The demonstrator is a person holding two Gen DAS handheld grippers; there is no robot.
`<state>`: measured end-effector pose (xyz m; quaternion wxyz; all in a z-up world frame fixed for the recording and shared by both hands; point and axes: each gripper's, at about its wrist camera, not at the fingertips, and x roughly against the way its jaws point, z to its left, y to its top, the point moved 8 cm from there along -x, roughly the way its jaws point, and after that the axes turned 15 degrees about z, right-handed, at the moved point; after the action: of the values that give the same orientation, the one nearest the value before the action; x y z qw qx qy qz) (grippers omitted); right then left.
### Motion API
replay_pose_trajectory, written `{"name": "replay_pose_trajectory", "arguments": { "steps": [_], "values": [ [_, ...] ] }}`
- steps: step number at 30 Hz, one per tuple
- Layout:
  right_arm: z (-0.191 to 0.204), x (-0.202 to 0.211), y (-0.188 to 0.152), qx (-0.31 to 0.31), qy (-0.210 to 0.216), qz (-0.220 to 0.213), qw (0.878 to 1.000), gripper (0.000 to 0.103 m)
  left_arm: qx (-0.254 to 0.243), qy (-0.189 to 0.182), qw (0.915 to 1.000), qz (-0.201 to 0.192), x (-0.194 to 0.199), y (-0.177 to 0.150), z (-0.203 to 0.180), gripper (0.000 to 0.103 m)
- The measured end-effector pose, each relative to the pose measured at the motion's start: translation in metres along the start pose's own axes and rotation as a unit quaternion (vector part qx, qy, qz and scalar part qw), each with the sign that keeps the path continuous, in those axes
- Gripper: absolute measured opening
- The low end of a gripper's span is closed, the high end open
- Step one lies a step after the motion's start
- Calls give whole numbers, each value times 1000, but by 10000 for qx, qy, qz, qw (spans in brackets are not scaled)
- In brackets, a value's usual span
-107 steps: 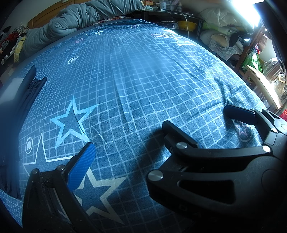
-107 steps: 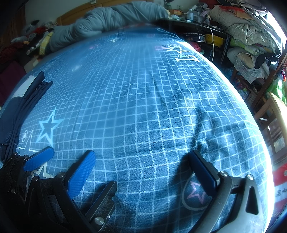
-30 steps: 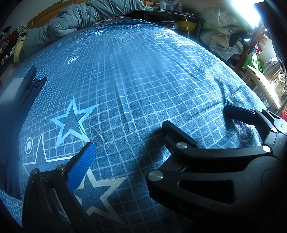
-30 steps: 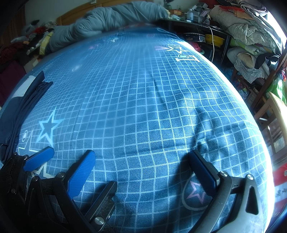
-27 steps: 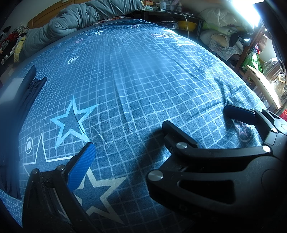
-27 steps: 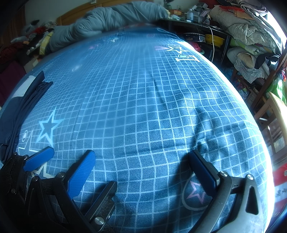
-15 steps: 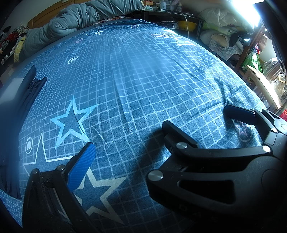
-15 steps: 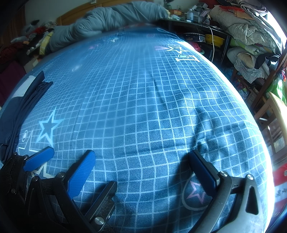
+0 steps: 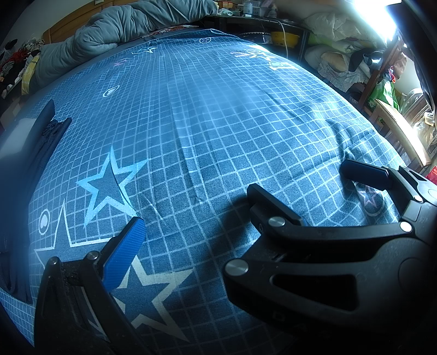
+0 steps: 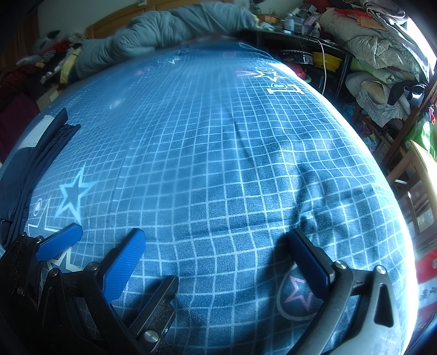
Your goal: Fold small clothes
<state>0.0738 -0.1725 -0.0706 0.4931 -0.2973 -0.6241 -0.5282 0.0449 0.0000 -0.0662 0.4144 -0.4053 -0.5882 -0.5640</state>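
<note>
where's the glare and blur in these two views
Left wrist view: window glare blows out the top right, and haze washes the left edge over the dark garment. Right wrist view: the grey duvet at the far end is soft; the bedsheet bulges from fisheye distortion.
</note>
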Motion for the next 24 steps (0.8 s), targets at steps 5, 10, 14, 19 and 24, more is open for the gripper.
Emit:
{"name": "replay_pose_trajectory", "arguments": {
  "steps": [5, 10, 14, 19, 24],
  "values": [
    [0, 0, 0, 0, 0, 0, 10000, 103, 0, 0, 10000, 0, 0, 0, 0, 103],
    [0, 0, 0, 1, 0, 0, 10000, 103, 0, 0, 10000, 0, 0, 0, 0, 103],
    [0, 0, 0, 1, 0, 0, 10000, 103, 0, 0, 10000, 0, 0, 0, 0, 103],
    [0, 0, 0, 1, 0, 0, 10000, 103, 0, 0, 10000, 0, 0, 0, 0, 103],
    [0, 0, 0, 1, 0, 0, 10000, 103, 0, 0, 10000, 0, 0, 0, 0, 103]
  ]
}}
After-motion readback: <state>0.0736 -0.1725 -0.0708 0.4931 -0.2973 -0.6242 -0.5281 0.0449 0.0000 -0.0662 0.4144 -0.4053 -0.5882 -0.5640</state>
